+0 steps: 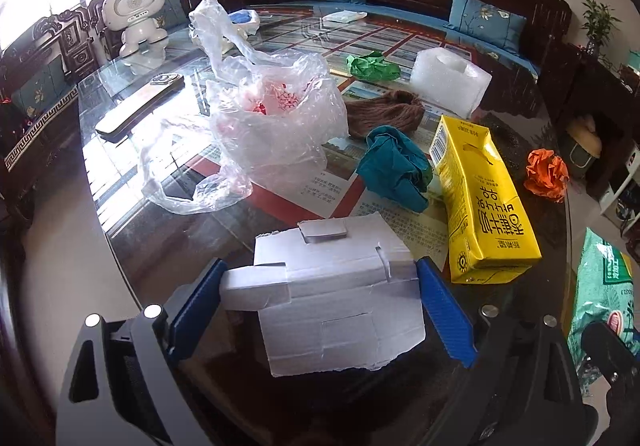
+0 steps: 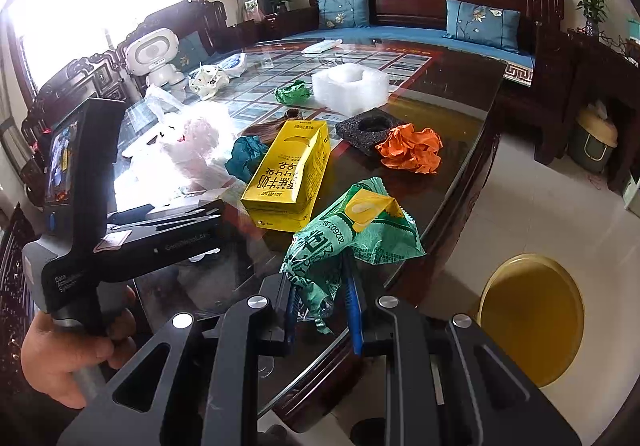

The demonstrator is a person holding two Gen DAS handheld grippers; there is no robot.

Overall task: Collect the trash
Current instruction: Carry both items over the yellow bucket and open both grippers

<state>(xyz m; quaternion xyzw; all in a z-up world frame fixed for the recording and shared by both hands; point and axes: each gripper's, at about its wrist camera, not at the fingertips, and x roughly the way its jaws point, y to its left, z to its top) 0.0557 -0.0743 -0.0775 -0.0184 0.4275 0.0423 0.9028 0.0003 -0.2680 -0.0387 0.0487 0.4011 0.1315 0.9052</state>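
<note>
Right wrist view. A crumpled green wrapper (image 2: pixel 352 238) is clamped between the blue fingers (image 2: pixel 354 310) of the right gripper (image 2: pixel 322 308), above the near edge of the glass-topped table (image 2: pixel 448 114). Just beyond the wrapper a yellow carton (image 2: pixel 288 174) is seen lying flat, with a teal paper ball (image 2: pixel 244 156) touching its left side. An orange paper ball (image 2: pixel 412 150) is set against a black foam block (image 2: pixel 368 128). The left gripper (image 2: pixel 176 234) is seen at left, gripped by a hand (image 2: pixel 68 350); its jaws are possibly closed on something white, though this is hidden.
</note>
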